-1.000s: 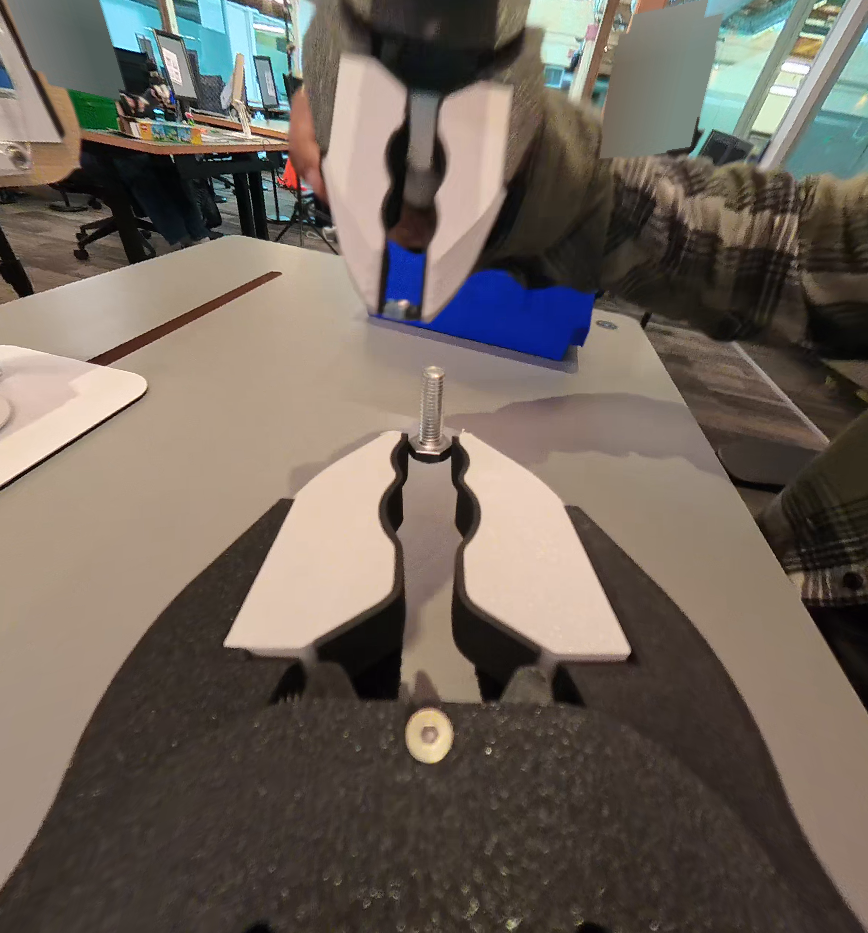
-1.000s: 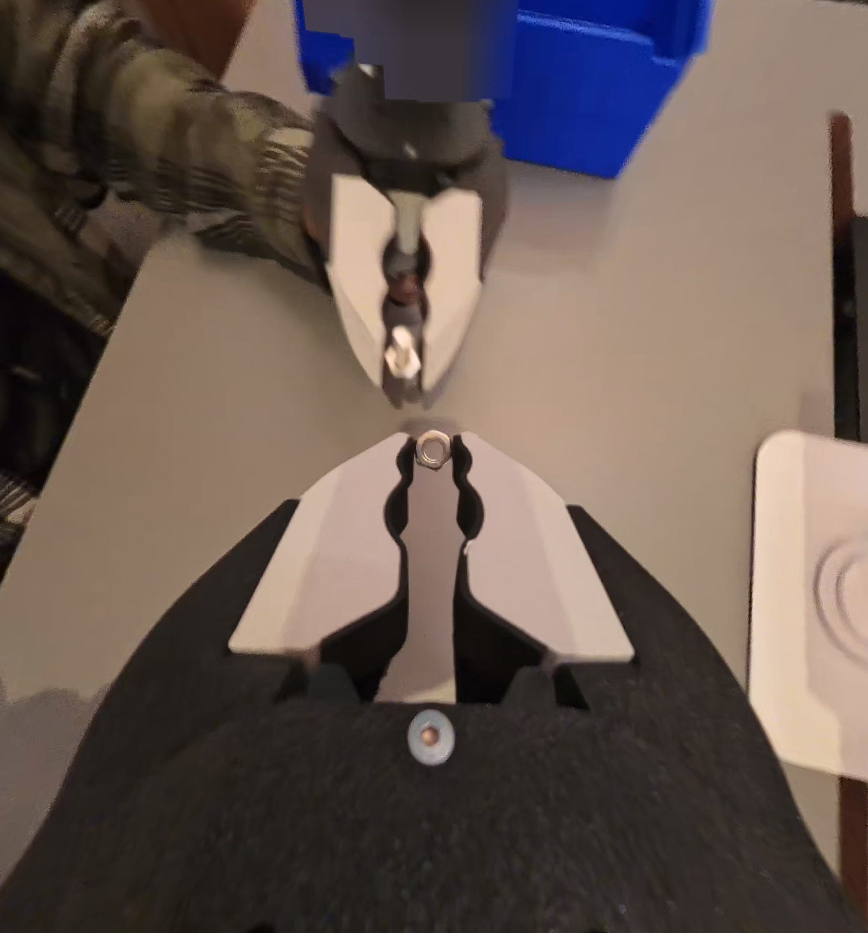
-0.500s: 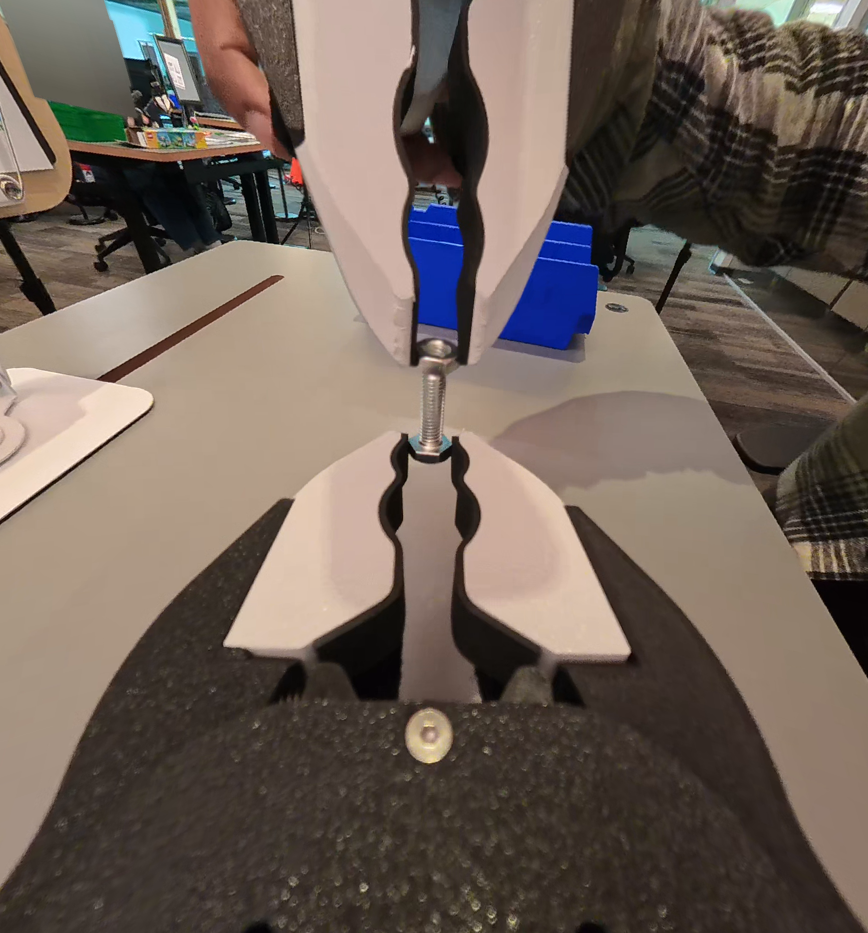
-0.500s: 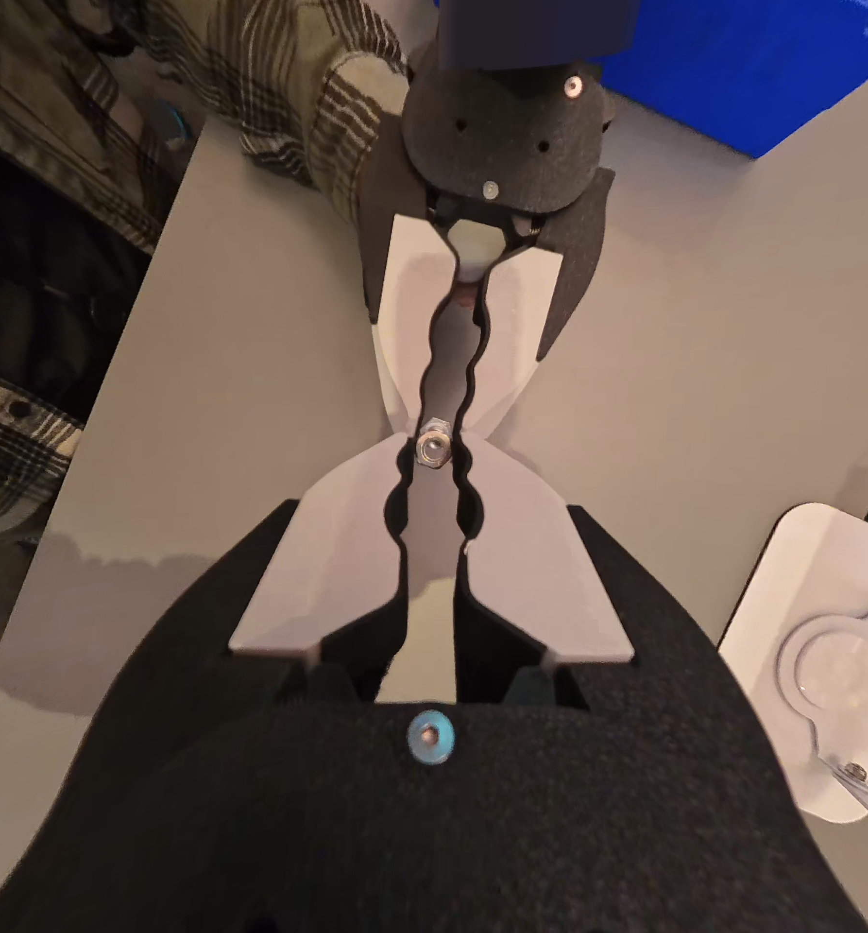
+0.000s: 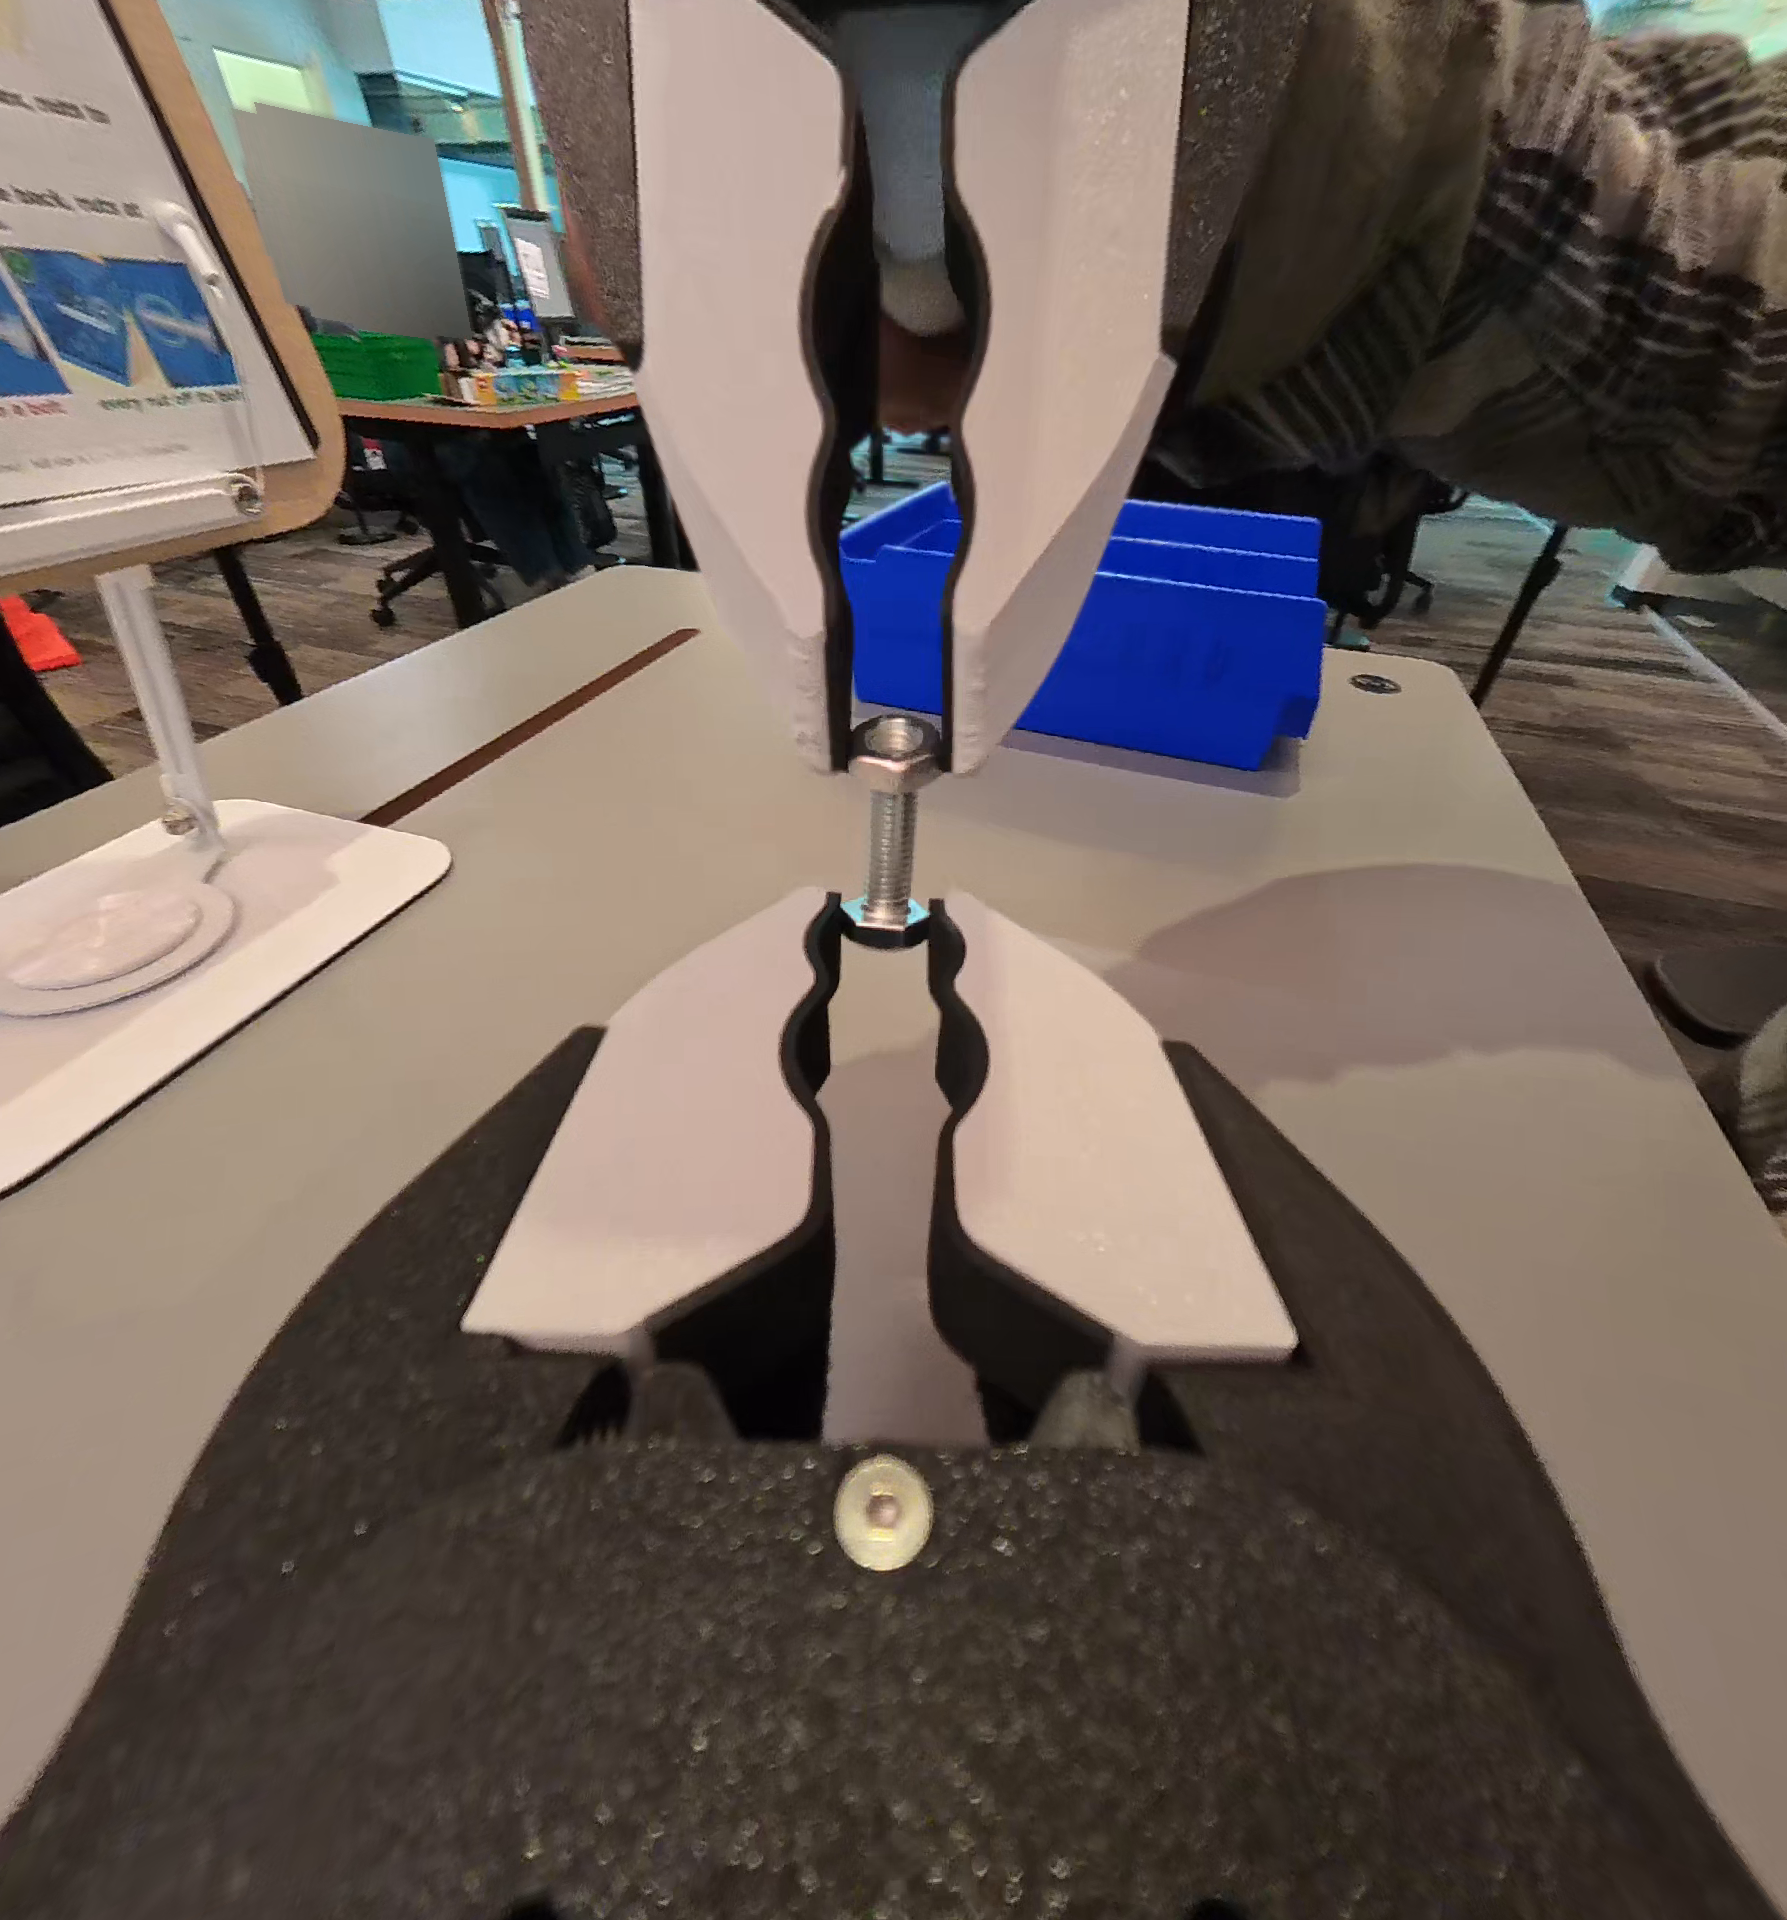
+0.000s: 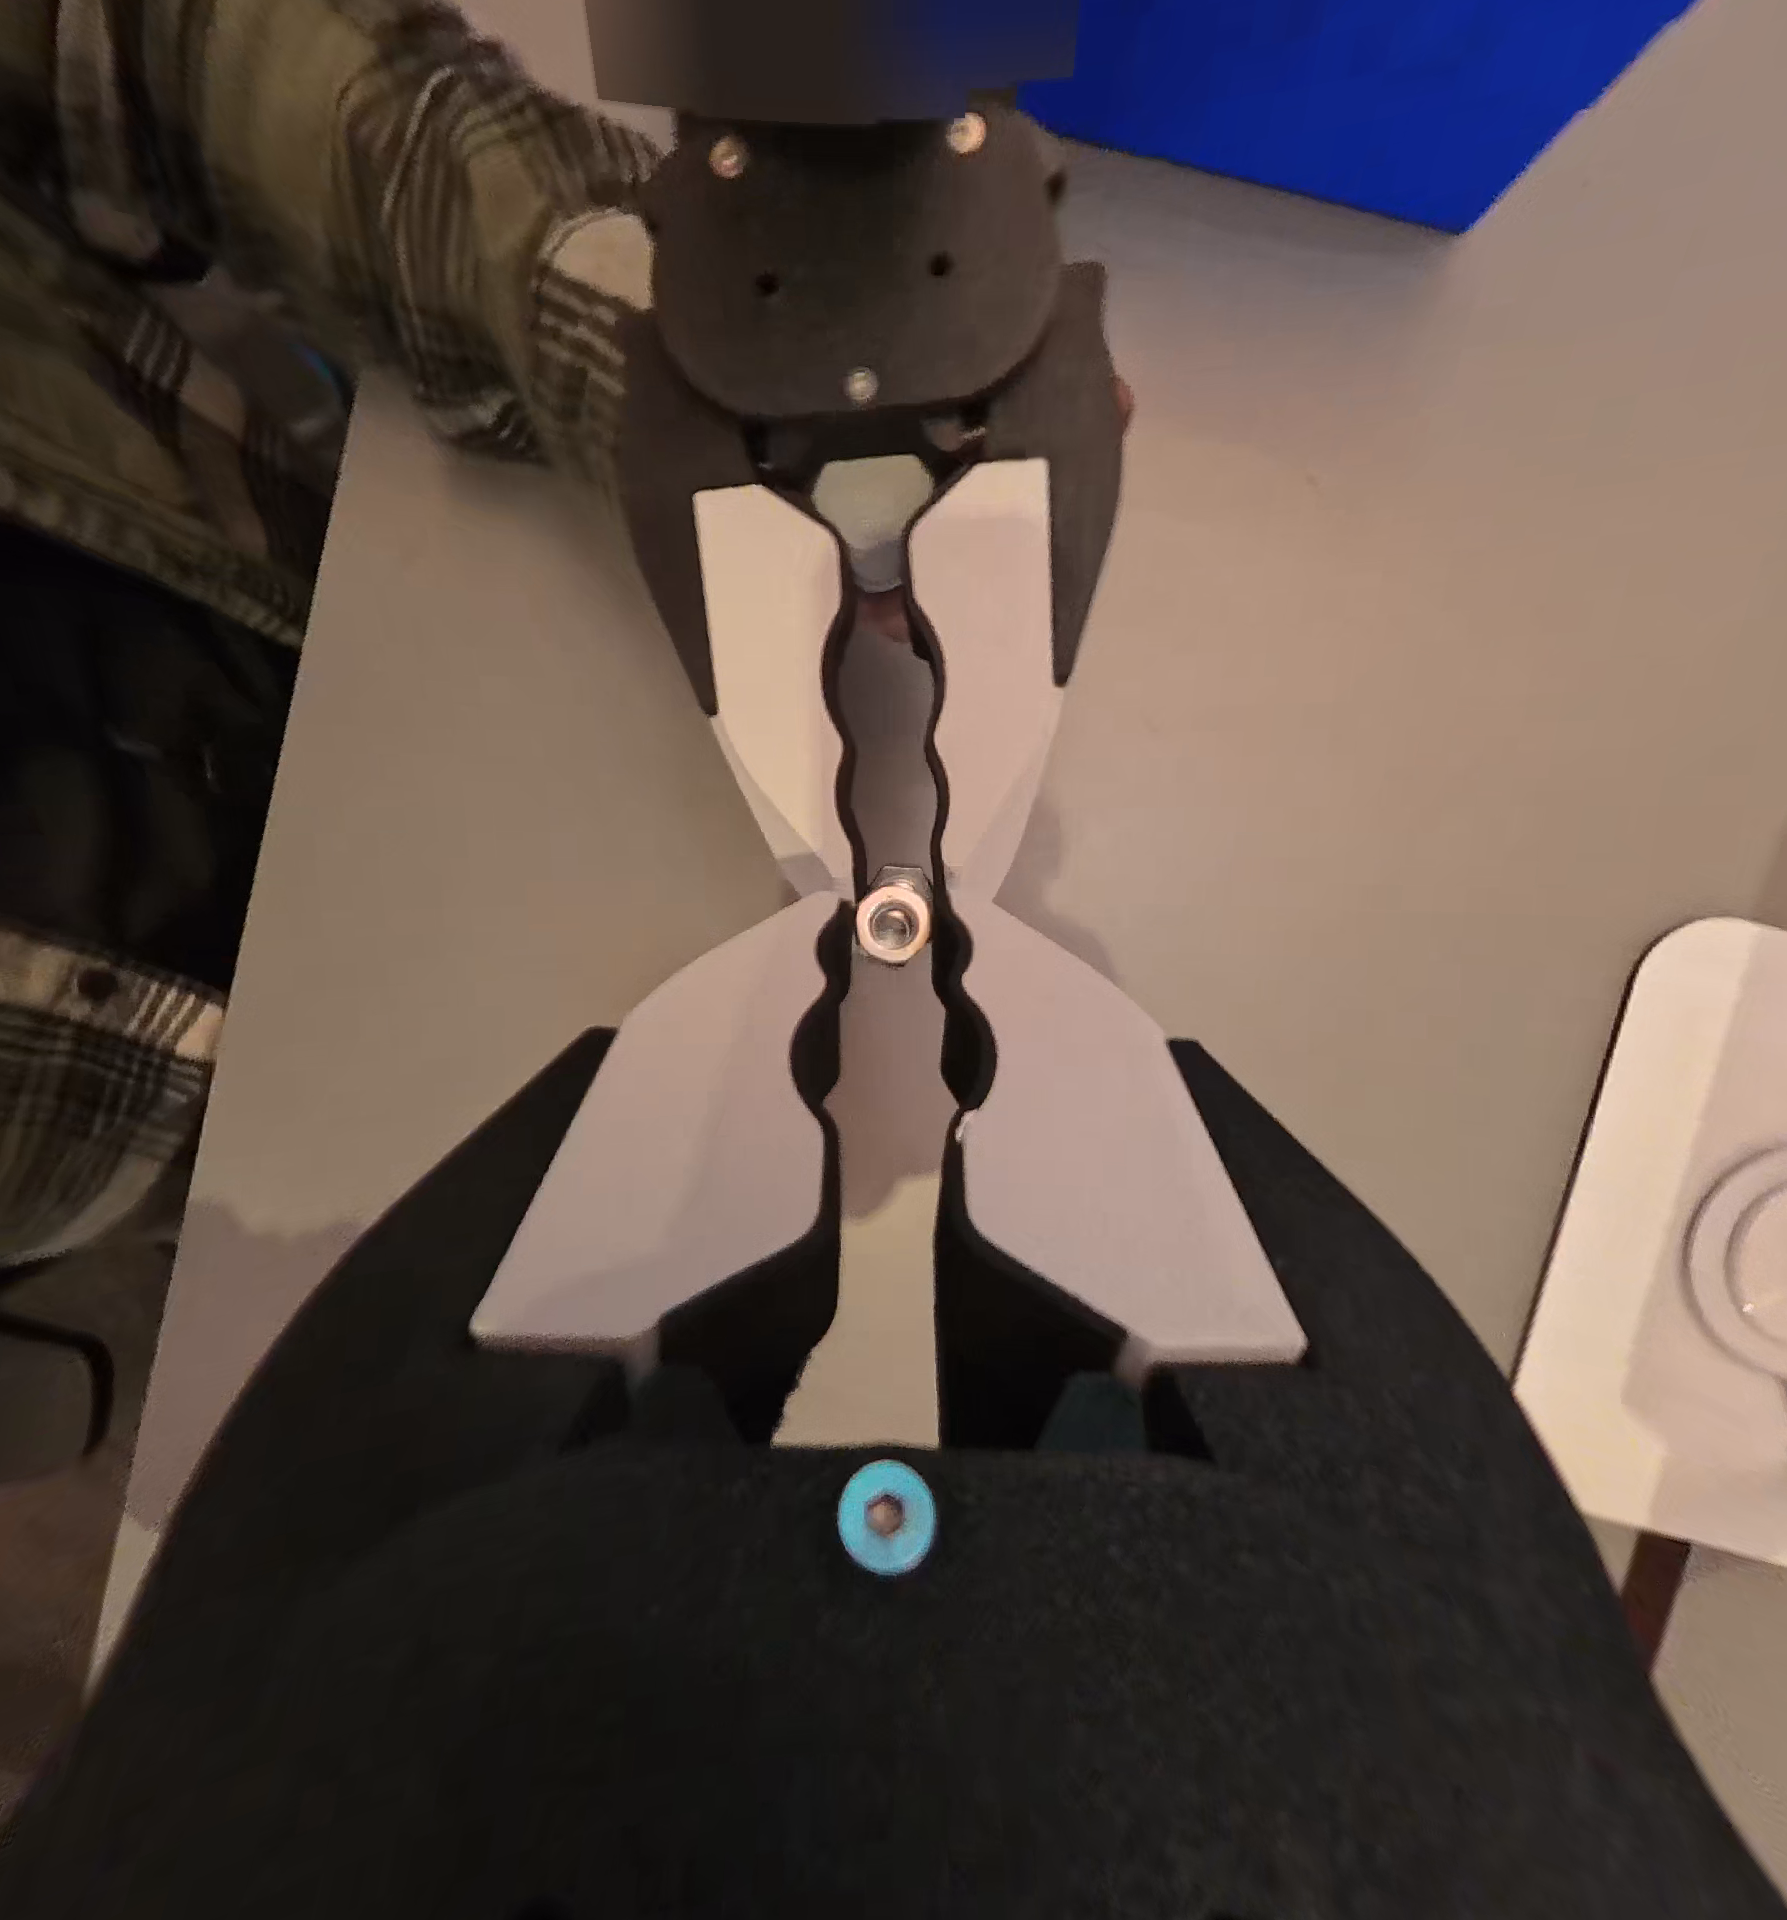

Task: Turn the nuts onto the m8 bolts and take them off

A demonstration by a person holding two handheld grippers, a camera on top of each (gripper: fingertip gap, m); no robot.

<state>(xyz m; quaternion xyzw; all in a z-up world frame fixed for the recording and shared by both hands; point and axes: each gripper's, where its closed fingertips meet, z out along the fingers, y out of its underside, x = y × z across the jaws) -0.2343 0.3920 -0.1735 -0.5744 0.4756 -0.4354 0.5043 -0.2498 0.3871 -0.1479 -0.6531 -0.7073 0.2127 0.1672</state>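
Grey worktop [image 5: 349, 1195], blue plastic bin [image 5: 1159, 644] at its far edge, white stand base [image 5: 89, 997] at the left edge. Left tool [image 5: 881, 920] narrowly parted, clamped on the hex head of the silver threaded M8 bolt [image 5: 884, 852], shank upright above mid-worktop. Right tool [image 6: 894, 925], a second ago well back near the bin, has come down; pads grip the silver hex nut [image 5: 894, 750] on the bolt tip. Nut's seated, so threading can likely start.

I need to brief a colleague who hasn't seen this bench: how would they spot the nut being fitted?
On the grey table, before the blue bin, an upright bolt spans two grippers. The nut caps its top, pinched by the right gripper: a ring, not the hex head below.
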